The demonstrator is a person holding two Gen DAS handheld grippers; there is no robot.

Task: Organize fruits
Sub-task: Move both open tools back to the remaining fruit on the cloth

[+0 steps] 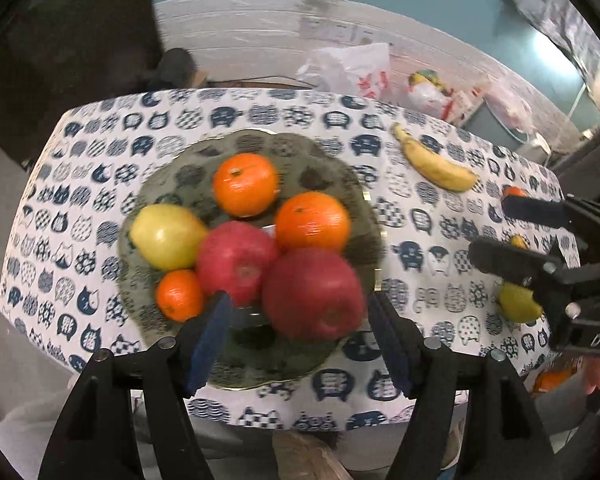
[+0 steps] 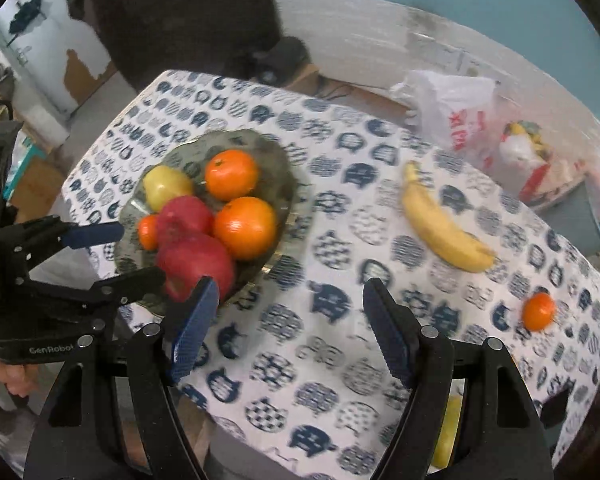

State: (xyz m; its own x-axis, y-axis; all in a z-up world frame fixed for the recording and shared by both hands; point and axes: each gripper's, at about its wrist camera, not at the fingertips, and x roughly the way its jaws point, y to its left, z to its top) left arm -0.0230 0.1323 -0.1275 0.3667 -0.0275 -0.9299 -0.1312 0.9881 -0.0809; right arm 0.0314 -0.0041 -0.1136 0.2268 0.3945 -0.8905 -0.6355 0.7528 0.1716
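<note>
- Cotton-look cat-print tablecloth (image 2: 332, 360) covers the table; glass plate (image 1: 340, 168) holds two apples, two oranges, a pear and a small mandarin.
- Left gripper (image 1: 300, 320) points steeply down over the near red apple (image 1: 312, 292), fingers spread, pinching nothing.
- Right gripper (image 2: 290, 320) likewise spread over bare cloth, empty.
- Banana (image 2: 440, 224) and loose mandarin (image 2: 538, 311) lie off the plate.
- Yellow-green fruit (image 1: 518, 304) partly hidden behind the right gripper.

White lettering "GenRobot" runs along the black body of the left tool (image 2: 140, 254). The right tool (image 1: 496, 236) shows only partial letters, "DAS". Red print on a white plastic bag (image 2: 448, 108) is unreadable.
</note>
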